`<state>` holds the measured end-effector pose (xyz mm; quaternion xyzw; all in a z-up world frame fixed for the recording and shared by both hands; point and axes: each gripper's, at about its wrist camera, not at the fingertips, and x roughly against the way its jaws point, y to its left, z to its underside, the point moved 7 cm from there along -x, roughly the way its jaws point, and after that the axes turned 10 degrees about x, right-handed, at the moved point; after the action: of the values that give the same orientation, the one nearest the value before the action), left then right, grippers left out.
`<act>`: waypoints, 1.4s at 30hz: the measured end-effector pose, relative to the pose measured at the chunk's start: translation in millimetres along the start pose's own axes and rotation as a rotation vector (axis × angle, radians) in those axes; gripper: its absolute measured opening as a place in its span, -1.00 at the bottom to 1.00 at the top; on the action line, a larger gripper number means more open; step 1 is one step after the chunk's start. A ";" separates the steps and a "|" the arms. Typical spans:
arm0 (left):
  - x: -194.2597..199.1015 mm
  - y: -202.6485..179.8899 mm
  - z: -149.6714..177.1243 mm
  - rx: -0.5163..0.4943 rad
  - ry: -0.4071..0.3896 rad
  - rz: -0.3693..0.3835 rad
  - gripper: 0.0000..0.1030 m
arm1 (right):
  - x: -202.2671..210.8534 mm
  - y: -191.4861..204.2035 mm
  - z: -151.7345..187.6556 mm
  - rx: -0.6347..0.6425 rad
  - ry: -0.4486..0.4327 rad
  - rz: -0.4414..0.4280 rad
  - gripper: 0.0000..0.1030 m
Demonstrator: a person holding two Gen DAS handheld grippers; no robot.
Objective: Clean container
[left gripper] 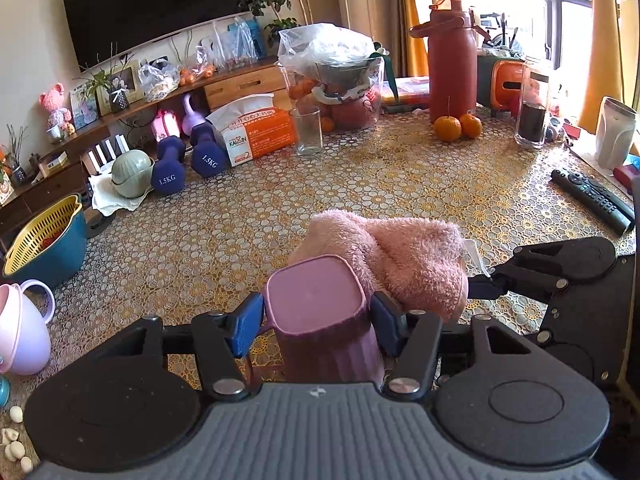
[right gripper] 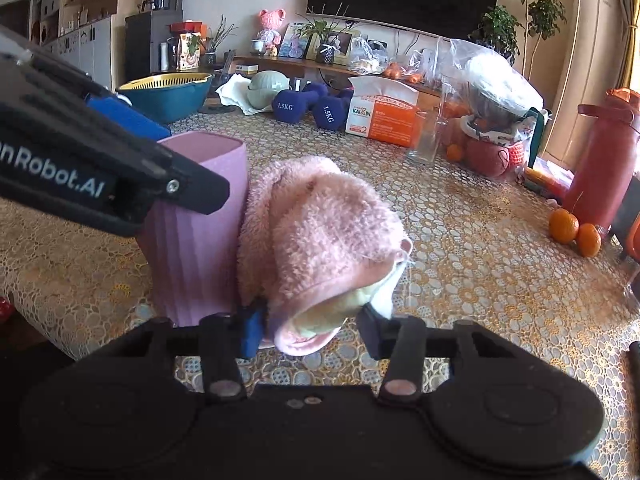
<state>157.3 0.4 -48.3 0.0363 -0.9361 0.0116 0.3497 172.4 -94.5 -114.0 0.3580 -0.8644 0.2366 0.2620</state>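
The patterned table is crowded along its far edge. Upright near its front, the purple container is clamped by the down-tilted left gripper. Beside it, the pink towel is pinched by the right gripper.

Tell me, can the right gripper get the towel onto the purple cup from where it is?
Probably yes. The right gripper holds the towel, which already lies against the cup, with nothing between them.

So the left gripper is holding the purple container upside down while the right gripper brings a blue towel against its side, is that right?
Nearly: the towel is pink, not blue, as the right wrist view shows. The left gripper does hold the purple container upside down, with the right gripper on the towel.
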 end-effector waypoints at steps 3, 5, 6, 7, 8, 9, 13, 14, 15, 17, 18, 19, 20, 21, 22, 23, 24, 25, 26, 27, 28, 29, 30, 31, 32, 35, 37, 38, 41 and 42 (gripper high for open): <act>1.5 0.8 2.1 -0.031 -0.016 0.031 0.13 | 5.5 -8.6 -0.9 -0.028 -0.011 -0.018 -0.38; 2.8 0.6 4.5 -0.057 -0.027 0.057 0.13 | 11.8 -17.4 -3.8 -0.063 -0.026 -0.029 -0.43; 3.5 0.1 5.9 -0.074 -0.032 0.068 0.13 | 15.2 -22.5 -5.7 -0.082 -0.033 -0.033 -0.44; 4.1 -0.7 7.2 -0.091 -0.037 0.077 0.13 | 19.2 -28.8 -8.8 -0.108 -0.043 -0.041 -0.44; 5.1 -1.9 8.4 -0.114 -0.046 0.090 0.13 | 23.4 -35.2 -11.9 -0.136 -0.056 -0.052 -0.45; 5.5 -2.8 9.6 -0.130 -0.050 0.098 0.13 | 27.1 -42.1 -15.6 -0.162 -0.068 -0.064 -0.45; 6.4 -7.2 11.5 -0.182 -0.075 0.123 0.13 | 43.7 -59.8 -37.4 -0.198 -0.129 -0.114 -0.46; 6.4 -7.7 11.7 -0.187 -0.077 0.131 0.13 | 46.4 -60.4 -43.0 -0.192 -0.142 -0.132 -0.47; 6.1 -8.0 11.5 -0.191 -0.079 0.135 0.13 | 47.5 -59.6 -47.5 -0.179 -0.146 -0.149 -0.47; 5.9 -7.7 11.5 -0.192 -0.082 0.138 0.13 | 46.1 -55.3 -55.1 -0.169 -0.152 -0.194 -0.48; 5.7 -7.2 11.1 -0.191 -0.083 0.140 0.13 | 44.0 -52.9 -58.0 -0.168 -0.152 -0.218 -0.48; 5.3 -6.5 11.0 -0.187 -0.083 0.141 0.13 | 42.0 -49.7 -60.4 -0.162 -0.150 -0.235 -0.48; 5.2 -5.5 10.8 -0.181 -0.081 0.144 0.13 | 39.8 -47.0 -61.9 -0.157 -0.148 -0.240 -0.48; 5.2 -5.0 10.7 -0.179 -0.081 0.148 0.13 | 36.2 -45.6 -63.1 -0.157 -0.144 -0.246 -0.48; 5.3 -4.9 11.1 -0.182 -0.083 0.150 0.13 | 33.5 -45.3 -63.9 -0.162 -0.139 -0.253 -0.48; 5.7 -4.8 11.6 -0.186 -0.085 0.151 0.13 | 29.8 -46.6 -63.4 -0.174 -0.134 -0.260 -0.48; 5.9 -4.6 11.7 -0.187 -0.086 0.152 0.13 | 25.3 -48.4 -61.8 -0.194 -0.125 -0.270 -0.48; 6.0 -4.5 11.9 -0.187 -0.088 0.153 0.13 | 21.2 -49.8 -59.4 -0.211 -0.116 -0.280 -0.48; 5.7 -4.0 11.9 -0.186 -0.089 0.154 0.13 | 16.9 -49.8 -57.1 -0.218 -0.104 -0.288 -0.48; 5.8 -4.2 11.9 -0.184 -0.088 0.155 0.13 | 12.3 -49.0 -54.6 -0.220 -0.092 -0.295 -0.48; 5.8 -3.5 11.6 -0.180 -0.087 0.158 0.13 | 7.3 -47.0 -50.5 -0.220 -0.075 -0.300 -0.48; 5.8 -3.2 11.7 -0.179 -0.087 0.160 0.13 | 2.6 -44.9 -46.9 -0.217 -0.060 -0.303 -0.48; 5.5 -2.8 11.2 -0.178 -0.087 0.161 0.13 | -2.5 -42.3 -42.4 -0.211 -0.041 -0.303 -0.48; 5.6 -2.9 11.2 -0.179 -0.087 0.162 0.13 | -7.5 -40.5 -37.9 -0.203 -0.021 -0.303 -0.48; 5.5 -3.3 11.3 -0.182 -0.088 0.163 0.13 | -12.3 -37.7 -30.7 -0.189 0.004 -0.299 -0.48; 5.0 -2.5 11.4 -0.185 -0.092 0.168 0.13 | -18.4 -28.0 -11.7 -0.107 0.053 -0.264 -0.46; 4.4 -1.8 11.1 -0.182 -0.092 0.170 0.13 | -12.7 -29.8 -6.7 -0.108 0.049 -0.258 -0.42; 4.1 -1.6 10.8 -0.182 -0.093 0.170 0.13 | -8.3 -32.0 -5.6 -0.118 0.043 -0.255 -0.37; 4.2 -1.0 10.7 -0.177 -0.094 0.170 0.13 | 8.2 -39.1 -6.2 -0.164 0.017 -0.257 -0.13; 4.2 -1.0 10.8 -0.176 -0.094 0.170 0.13 | 13.6 -40.1 -7.1 -0.168 0.002 -0.250 -0.01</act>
<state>147.1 -1.3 -53.8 -0.0733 -0.9486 -0.0429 0.3049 196.0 -122.3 -91.3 0.4393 -0.8296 0.1295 0.3193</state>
